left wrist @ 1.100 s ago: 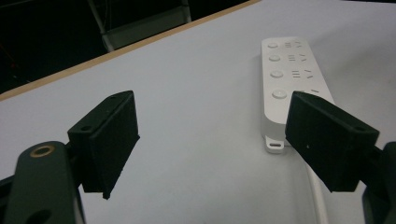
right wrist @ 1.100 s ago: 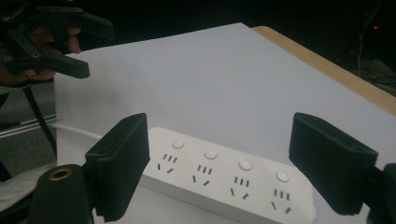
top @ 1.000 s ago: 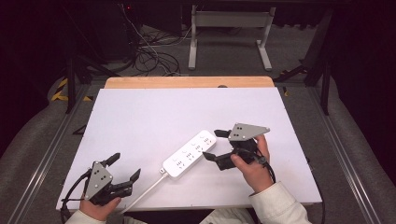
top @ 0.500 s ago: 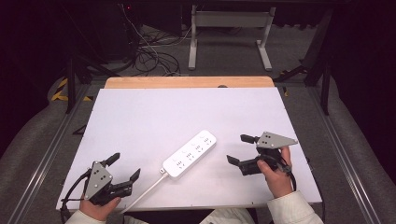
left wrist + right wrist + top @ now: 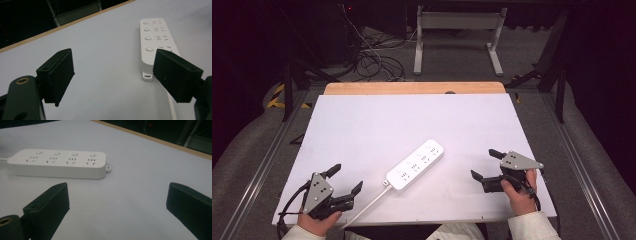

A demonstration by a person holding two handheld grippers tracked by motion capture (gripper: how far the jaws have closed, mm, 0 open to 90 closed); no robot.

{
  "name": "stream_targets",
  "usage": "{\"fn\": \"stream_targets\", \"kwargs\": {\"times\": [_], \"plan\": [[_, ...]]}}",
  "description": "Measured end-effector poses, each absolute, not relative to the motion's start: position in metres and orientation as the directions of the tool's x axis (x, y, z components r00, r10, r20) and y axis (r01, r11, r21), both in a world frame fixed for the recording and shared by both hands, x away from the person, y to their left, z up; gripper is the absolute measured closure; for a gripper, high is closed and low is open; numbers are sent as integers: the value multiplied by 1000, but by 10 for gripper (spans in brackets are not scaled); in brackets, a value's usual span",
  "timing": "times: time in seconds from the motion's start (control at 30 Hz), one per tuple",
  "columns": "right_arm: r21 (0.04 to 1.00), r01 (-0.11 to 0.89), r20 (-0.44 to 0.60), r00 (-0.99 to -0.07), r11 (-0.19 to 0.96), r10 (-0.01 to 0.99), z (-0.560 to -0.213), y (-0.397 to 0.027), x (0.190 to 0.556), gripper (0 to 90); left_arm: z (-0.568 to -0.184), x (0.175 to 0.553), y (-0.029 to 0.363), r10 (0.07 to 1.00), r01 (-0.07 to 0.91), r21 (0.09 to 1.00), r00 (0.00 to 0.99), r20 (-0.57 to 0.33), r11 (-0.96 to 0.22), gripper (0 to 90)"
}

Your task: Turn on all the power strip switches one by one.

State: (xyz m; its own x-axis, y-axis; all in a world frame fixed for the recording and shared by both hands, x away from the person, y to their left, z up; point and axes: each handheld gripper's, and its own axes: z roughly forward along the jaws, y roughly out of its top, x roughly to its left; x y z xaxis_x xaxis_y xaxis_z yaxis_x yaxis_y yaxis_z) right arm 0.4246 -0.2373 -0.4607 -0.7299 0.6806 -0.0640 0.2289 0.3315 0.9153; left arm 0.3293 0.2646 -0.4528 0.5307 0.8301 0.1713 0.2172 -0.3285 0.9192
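A white power strip (image 5: 415,164) with several sockets lies diagonally on the white tabletop (image 5: 412,120), its cable (image 5: 364,207) running to the front edge. My left gripper (image 5: 347,178) rests near the front left corner, open and empty, its jaws pointing at the strip's cable end (image 5: 155,37). My right gripper (image 5: 483,163) sits at the front right, apart from the strip. Its jaws have just been opening and stand wide with nothing between them. In the right gripper view the strip (image 5: 60,163) lies ahead to the left, beyond the jaws.
A wooden strip (image 5: 412,88) borders the table's far edge. Behind it are tangled floor cables (image 5: 372,60) and a metal stand (image 5: 457,35). Grey rails (image 5: 257,165) run along both sides of the table.
My right gripper has moved away from the power strip's far end, to the right and toward the front edge, sinking lower, with its jaws wider. The left gripper and the strip have stayed put.
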Motion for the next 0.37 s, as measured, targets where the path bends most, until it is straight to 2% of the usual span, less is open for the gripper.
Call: {"fn": "stream_targets", "kwargs": {"times": [0.17,0.27,0.37], "plan": [[904,266,-48,-716,335,697,-471,-242,424,49,-454,331,266,827,220,917,535,171,-332,166],[889,332,-13,-671,316,741,-475,-245,425,58,-455,332,266,824,220,914,538,177,-341,165],[887,350,2,-656,302,755,-476,-246,426,59,-455,333,266,827,237,912,538,164,-335,165]]}}
